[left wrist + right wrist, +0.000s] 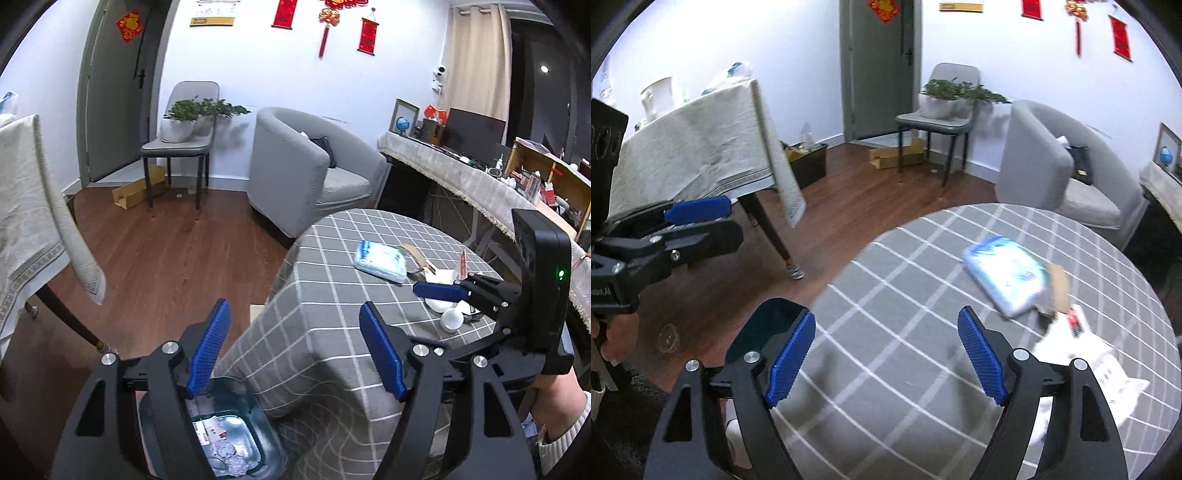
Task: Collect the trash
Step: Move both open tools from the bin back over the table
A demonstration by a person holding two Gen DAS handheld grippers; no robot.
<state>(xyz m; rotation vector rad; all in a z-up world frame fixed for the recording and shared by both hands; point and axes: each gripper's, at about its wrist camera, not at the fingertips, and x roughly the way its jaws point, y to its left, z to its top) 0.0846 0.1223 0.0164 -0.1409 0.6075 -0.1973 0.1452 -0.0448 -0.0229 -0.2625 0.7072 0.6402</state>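
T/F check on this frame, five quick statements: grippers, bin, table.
1. Left gripper is open and empty. True.
2. Right gripper grips the blue pack. False: it is open and empty; the pack lies on the table.
3. The bin is empty. False: paper scraps lie in it.
4. The bin stands on the floor beside the table. True.
5. The table has been cleared of trash. False: the pack, paper and a white cup remain.
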